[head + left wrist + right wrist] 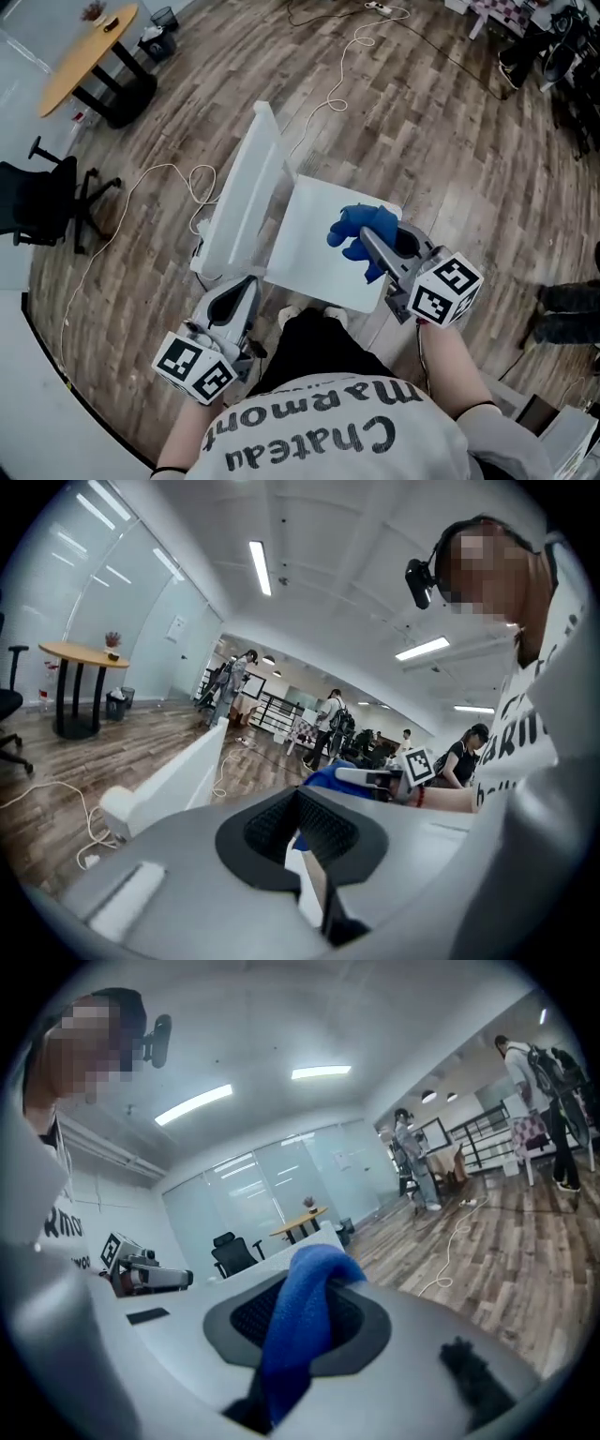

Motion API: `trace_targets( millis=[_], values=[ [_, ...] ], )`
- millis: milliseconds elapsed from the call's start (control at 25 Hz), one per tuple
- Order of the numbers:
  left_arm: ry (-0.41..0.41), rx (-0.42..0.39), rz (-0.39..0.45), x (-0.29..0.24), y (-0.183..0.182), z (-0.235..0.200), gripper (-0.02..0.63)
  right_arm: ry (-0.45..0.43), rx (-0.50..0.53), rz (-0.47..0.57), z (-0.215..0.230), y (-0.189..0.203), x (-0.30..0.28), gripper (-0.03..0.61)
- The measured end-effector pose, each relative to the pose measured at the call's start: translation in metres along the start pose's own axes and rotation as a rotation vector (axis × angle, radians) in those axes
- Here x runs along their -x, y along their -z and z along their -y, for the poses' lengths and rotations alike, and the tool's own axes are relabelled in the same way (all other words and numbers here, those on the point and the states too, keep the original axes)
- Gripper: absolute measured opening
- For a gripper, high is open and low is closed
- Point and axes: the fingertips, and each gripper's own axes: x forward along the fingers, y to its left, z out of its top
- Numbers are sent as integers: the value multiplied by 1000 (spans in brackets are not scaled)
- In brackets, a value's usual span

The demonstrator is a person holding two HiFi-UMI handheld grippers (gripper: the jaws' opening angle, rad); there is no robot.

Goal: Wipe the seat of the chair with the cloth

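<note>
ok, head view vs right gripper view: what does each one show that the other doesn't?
Head view only: the white chair seat from above, with the blue cloth lying on it, and white cords trailing over the floor.
Right gripper view only: a close look at the cloth pinched between the fingers of the right gripper, plus ceiling lights and people standing at the far right.
Both: the cloth, the left gripper, the yellow table, the black office chair and the wood floor.

One white chair, one cloth, two grippers
</note>
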Motion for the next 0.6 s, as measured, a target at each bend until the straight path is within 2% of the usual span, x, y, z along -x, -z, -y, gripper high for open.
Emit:
trace_targets(
  millis=[120, 280, 440, 600],
  values=[
    [59, 48, -60, -25, 42, -2, 6, -24, -23, -72, 15, 50, -42, 67],
    [75, 19, -145, -69, 98, -22, 6, -14, -1, -161, 38, 111, -95, 67],
    [100, 41, -174, -114, 143, -36, 6, -23, 50, -220, 65, 155, -140, 67],
    [181, 61, -203, -138, 170, -39, 6, 28, 97, -202, 101, 173, -186, 67]
  ],
)
